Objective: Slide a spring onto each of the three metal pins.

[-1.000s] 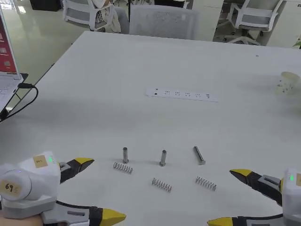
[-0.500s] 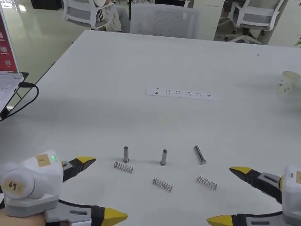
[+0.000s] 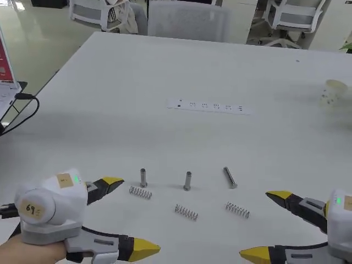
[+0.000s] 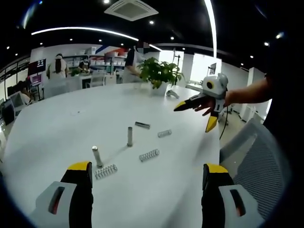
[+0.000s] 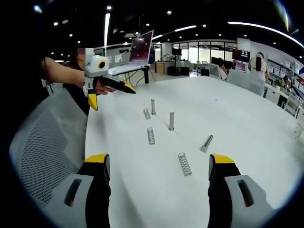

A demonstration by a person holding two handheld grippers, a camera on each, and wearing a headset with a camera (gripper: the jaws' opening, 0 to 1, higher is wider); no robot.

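**A:** What is nearest to the person at the workbench?

**B:** Two hand-held grippers with yellow-tipped jaws. The left gripper [image 3: 129,215] is at the lower left of the head view, with a hand [image 3: 27,254] beneath it. Its jaws are spread wide and hold nothing. The right gripper [image 3: 263,224] is at the lower right, its jaws equally wide with nothing between them. Both hang over the white table [image 3: 110,99], well apart from each other.

**A:** Where are the springs?

**B:** Three lie flat and loose on the table, just past the jaw tips. The left spring [image 3: 140,192] lies just beside the foot of the left pin [image 3: 143,177]; whether the two touch cannot be told. The middle spring [image 3: 186,212] is nearer the person, apart from the middle pin [image 3: 187,181]. The right spring [image 3: 237,209] lies near the right pin [image 3: 229,177], on the person's side of it.

**A:** How do the pins stand?

**B:** They form a row just beyond the springs. The left and middle pins stand upright. The right pin lies on its side, as the right gripper view shows.

**A:** And farther back?

**B:** A white power strip [image 3: 209,106] lies flat across the middle of the table. Toward the right edge sits a pale, blurred, cup-like object [image 3: 333,92]. Off the left edge are a black cable [image 3: 25,96] and part of a laptop [image 3: 4,63]. Beyond the far edge stand office chairs [image 3: 187,21].
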